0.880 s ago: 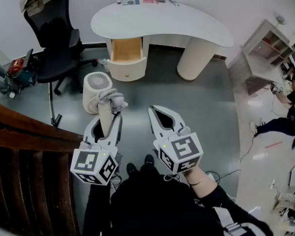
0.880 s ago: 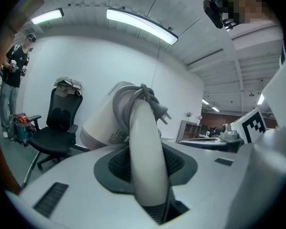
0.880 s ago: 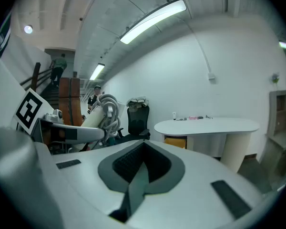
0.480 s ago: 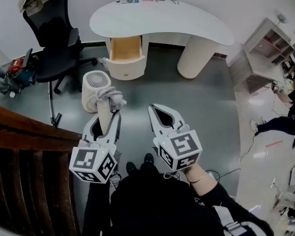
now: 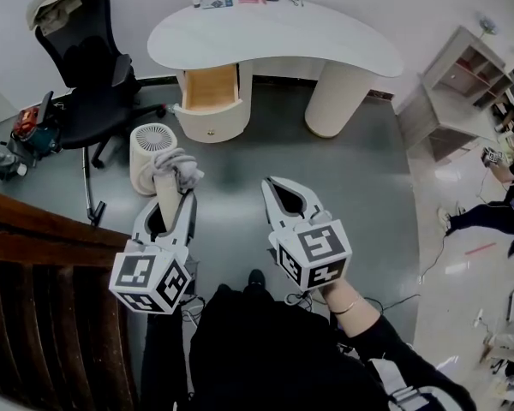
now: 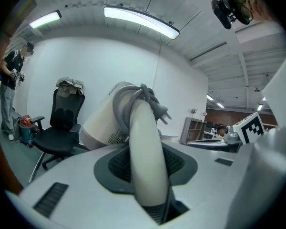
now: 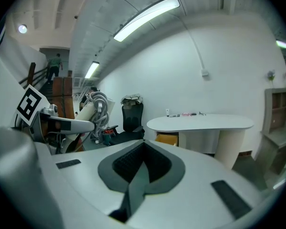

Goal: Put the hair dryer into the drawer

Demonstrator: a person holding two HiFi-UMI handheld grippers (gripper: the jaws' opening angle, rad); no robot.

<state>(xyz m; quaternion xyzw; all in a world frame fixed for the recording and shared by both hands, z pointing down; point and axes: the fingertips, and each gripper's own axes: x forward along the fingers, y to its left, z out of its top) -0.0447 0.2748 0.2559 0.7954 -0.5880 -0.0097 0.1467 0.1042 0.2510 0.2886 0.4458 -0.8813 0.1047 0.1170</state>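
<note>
Grey floor [image 5: 360,187] spreads through an office, with a black chair [image 5: 94,67] at the left. Just right of it the left gripper [image 5: 167,202] pinches the handle of the dryer [image 5: 150,144], whose barrel stands above the jaws with its cord [image 5: 180,165] wound round it. So the dryer is held in the air, well apart from the open drawer [image 5: 210,88] under the white desk [image 5: 274,37]. Further right, the right gripper [image 5: 274,183] has its jaws pressed together on nothing. This looks like the carry step: the next move calls for walking the dryer up to the drawer, lowering it in barrel first, and keeping the cord from snagging on the front. Against the earlier frames, the left gripper and dryer have drifted left and slightly up, the desk and drawer have slid left, and the grip is unchanged.
</note>
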